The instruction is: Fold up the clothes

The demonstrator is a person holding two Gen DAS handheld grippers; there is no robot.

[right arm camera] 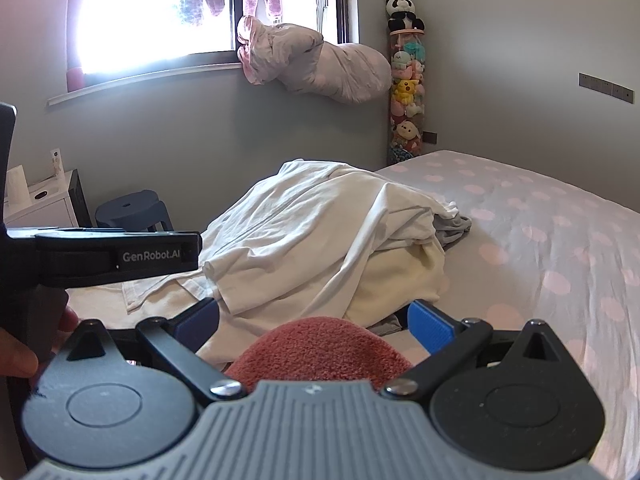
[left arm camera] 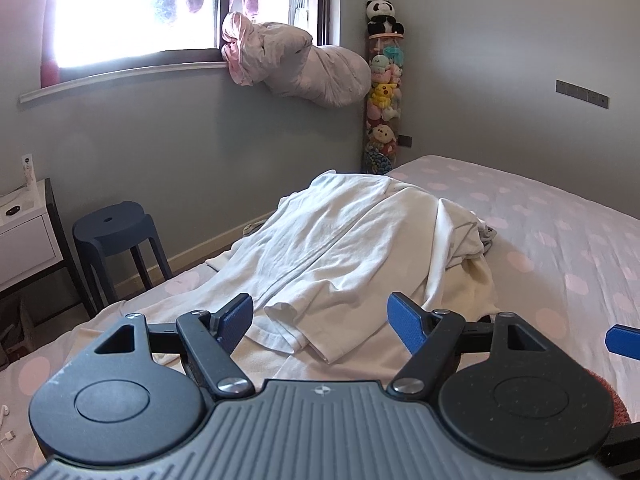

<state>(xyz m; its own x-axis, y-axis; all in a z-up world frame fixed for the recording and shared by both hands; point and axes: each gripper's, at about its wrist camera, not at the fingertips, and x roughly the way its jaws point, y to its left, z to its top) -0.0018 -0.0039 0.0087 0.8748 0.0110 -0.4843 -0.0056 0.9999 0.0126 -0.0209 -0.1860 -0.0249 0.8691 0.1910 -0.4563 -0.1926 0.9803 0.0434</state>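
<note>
You stood in a grey-walled bedroom with a bright window [left arm camera: 132, 12] at the back, a bundled pale-pink duvet [left arm camera: 304, 68] slumped over its sill, and a tall clear tube of plush toys [left arm camera: 383, 92] in the corner with a panda toy [left arm camera: 382, 14] on top. The bed [left arm camera: 560, 240], covered in a grey sheet with pale pink dots, filled the right and the foreground; a dark blue plastic stool [left arm camera: 116, 236] and a white bedside cabinet [left arm camera: 28, 232] stood to its left. The heap of white and cream clothes [left arm camera: 360, 240] lay on the near left part of the bed, a white short-sleeved shirt [left arm camera: 312, 280] spread over its top with one sleeve reaching toward you. Your left gripper [left arm camera: 320, 322] hovered just short of that sleeve, its blue-padded jaws spread wide with nothing between them, the cloth lying beyond and below the fingertips. Your right gripper [right arm camera: 314, 322] was likewise released and empty, jaws fully apart; the heap sat ahead of it and a little left, and a fuzzy rust-red fabric [right arm camera: 320, 348] bulged up between the fingers close to the camera, though you could not tell whether it touched them. In the right wrist view the left gripper's black body crossed the left side, and its white lettering read "GenRobot.AI" [right arm camera: 151, 256]; part of your hand [right arm camera: 24, 352] showed below it. A white tube [left arm camera: 29, 172] on the cabinet bore a small dark round mark, too small to read.
</note>
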